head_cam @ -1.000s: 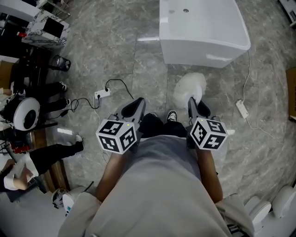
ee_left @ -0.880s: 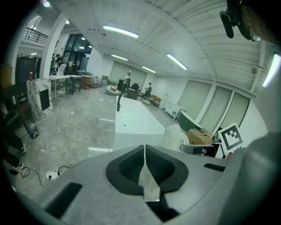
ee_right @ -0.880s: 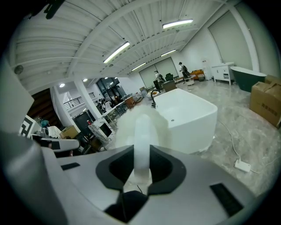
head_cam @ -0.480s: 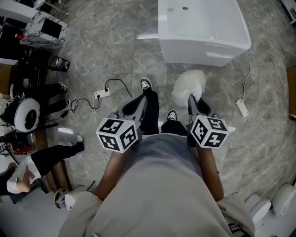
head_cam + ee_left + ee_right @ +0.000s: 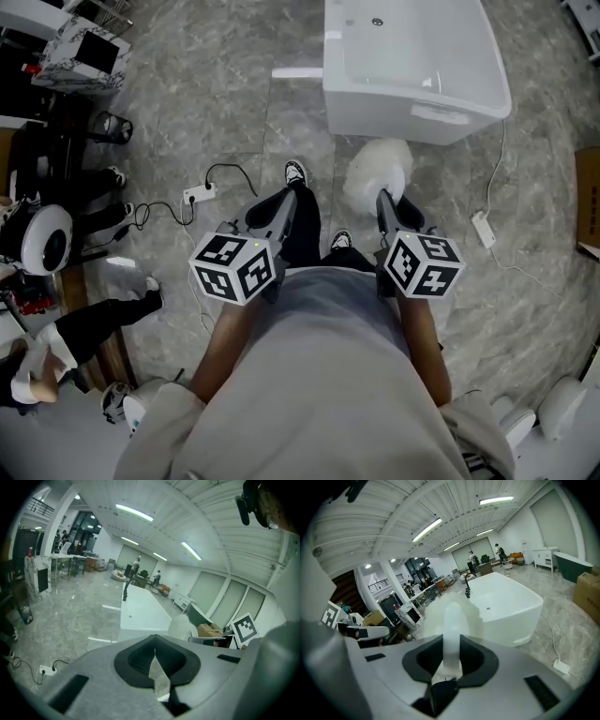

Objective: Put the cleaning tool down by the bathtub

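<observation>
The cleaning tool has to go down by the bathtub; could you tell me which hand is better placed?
Right. The right tongs grip the cleaning tool by its handle, its fluffy head close to the bathtub. The left tongs are shut and empty.

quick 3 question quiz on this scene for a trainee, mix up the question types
1. Pick one: the right gripper holds
A. a bottle
B. a white fluffy cleaning tool
C. nothing
2. True or false: the left gripper has its jaws together with nothing between them.
3. Short answer: name the big white fixture at the top of the head view.

Key: 1 B; 2 true; 3 bathtub
</observation>
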Motion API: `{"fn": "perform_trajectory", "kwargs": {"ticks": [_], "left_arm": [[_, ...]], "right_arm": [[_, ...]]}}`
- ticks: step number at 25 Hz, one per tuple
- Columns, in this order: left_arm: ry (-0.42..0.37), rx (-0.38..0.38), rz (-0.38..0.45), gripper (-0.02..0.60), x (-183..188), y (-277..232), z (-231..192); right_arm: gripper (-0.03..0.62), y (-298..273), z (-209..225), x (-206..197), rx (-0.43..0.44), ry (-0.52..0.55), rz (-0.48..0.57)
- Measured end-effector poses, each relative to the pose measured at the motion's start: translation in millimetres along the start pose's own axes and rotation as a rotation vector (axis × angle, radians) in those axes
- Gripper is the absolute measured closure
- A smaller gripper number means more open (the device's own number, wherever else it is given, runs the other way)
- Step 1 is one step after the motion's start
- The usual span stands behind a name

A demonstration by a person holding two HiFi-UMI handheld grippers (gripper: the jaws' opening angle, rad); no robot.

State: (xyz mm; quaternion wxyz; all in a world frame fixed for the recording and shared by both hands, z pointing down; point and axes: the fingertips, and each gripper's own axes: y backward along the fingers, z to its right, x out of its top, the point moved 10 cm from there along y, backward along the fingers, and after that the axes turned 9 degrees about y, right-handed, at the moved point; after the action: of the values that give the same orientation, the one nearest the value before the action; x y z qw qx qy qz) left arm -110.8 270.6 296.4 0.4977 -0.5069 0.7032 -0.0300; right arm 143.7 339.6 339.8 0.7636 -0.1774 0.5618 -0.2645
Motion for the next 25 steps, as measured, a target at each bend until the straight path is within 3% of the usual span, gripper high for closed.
{"fn": "perform_trajectory", "kwargs": {"ticks": [10,25], "left_arm": [[0.074,-0.064,0.012,0.573,54,-41,-28],[0.019,-0.122,-0.054,0.574,153,-91,-87]], "right_arm": [[0.519,-55,0,41,0.001,0.028,-0.061],[0.519,-137,-11,104,-0.049,-0.017,-0.097]]}}
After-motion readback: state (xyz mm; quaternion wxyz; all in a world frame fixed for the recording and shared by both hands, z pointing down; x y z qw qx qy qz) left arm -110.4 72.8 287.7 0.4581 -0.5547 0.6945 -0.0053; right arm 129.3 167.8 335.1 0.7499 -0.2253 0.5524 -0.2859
